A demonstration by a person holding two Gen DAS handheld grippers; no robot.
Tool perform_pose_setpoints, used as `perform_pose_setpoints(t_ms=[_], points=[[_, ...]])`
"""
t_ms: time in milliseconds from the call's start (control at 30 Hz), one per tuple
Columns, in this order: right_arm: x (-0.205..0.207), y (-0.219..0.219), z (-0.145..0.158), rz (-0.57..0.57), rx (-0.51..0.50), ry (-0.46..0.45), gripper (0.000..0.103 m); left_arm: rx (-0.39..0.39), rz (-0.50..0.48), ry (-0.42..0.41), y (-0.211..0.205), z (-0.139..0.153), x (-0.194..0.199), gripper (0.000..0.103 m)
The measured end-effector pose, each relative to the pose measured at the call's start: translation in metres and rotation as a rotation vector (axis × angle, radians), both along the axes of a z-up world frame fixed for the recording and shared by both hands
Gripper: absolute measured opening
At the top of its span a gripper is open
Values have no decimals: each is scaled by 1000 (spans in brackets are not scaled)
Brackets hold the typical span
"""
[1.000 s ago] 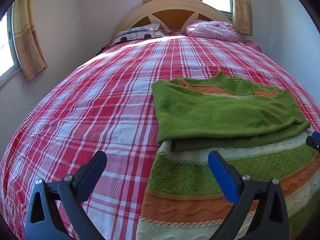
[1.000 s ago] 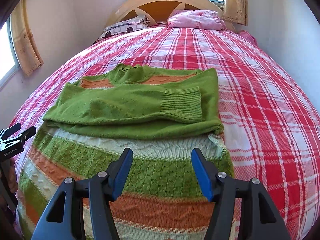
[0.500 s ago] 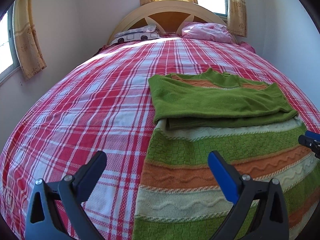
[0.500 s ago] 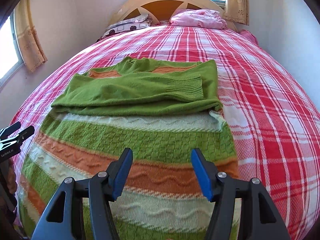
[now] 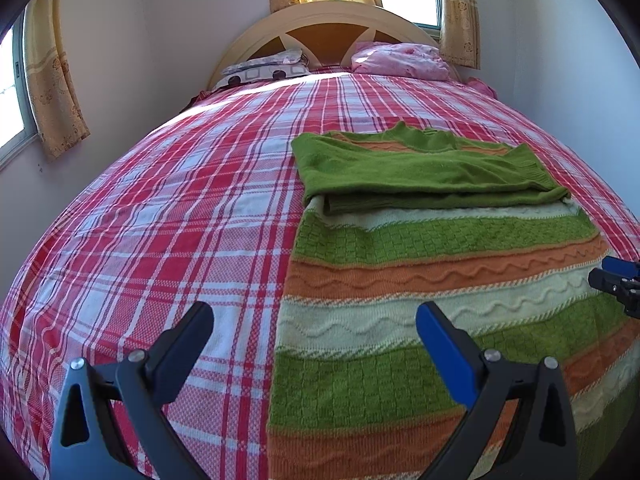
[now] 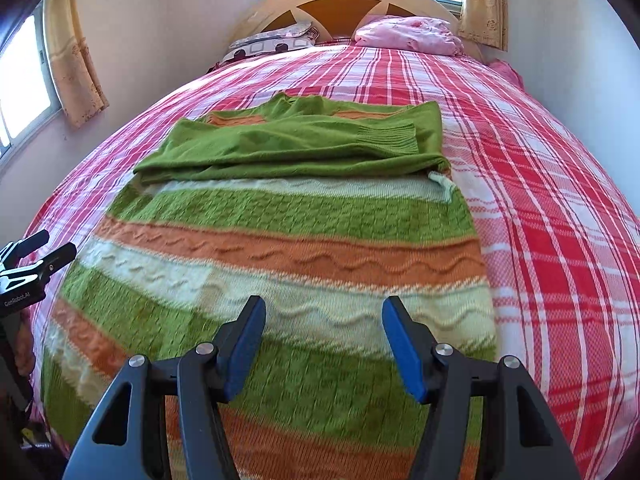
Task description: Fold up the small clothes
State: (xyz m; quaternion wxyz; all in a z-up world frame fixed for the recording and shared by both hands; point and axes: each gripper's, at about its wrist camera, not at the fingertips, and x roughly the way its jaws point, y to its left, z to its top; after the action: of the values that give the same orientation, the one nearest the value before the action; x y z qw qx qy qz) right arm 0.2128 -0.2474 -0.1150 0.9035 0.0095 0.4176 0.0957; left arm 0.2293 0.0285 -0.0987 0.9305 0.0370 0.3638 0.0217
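With sleeves already crossed, the sweater (image 5: 440, 264) lies on the bed's (image 5: 160, 220) right half, so the left claw (image 5: 312, 340), wide open at its left edge, and the empty, spread right claw (image 6: 324, 336) should pinch the near hem evenly; both have backed toward the bed's foot.

A bed (image 5: 168, 208) covered by a red and white checked sheet (image 6: 560, 216) carries everything. A striped green, orange and cream sweater (image 6: 280, 232) lies flat on it, ahead of both tongs, sleeves folded across its chest. Beyond it, by the headboard (image 5: 332, 16), rest a patterned pillow (image 5: 264, 70) and a pink pillow (image 6: 408, 34).
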Motion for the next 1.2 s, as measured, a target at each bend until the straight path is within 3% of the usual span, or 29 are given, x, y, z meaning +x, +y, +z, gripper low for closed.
perform_pose_setpoints(t_ms=[633,933,1033,1100,1200], points=[[-73,25,-1,69,-60,30,62,59,-84,64,1,-8,-77,103],[-117,31,-1,92,-77,22,62,17,-95,141,13,-20,-121,103],[-127,31,3,92,-89,3,62,13,-96,170,13,-27,-128,98],[-133,31,6,90,-95,-7,62,-31,-95,200,16,-31,-130,88],[-142,29,6,84,-96,-14,62,-96,-81,230,22,-34,-132,83]])
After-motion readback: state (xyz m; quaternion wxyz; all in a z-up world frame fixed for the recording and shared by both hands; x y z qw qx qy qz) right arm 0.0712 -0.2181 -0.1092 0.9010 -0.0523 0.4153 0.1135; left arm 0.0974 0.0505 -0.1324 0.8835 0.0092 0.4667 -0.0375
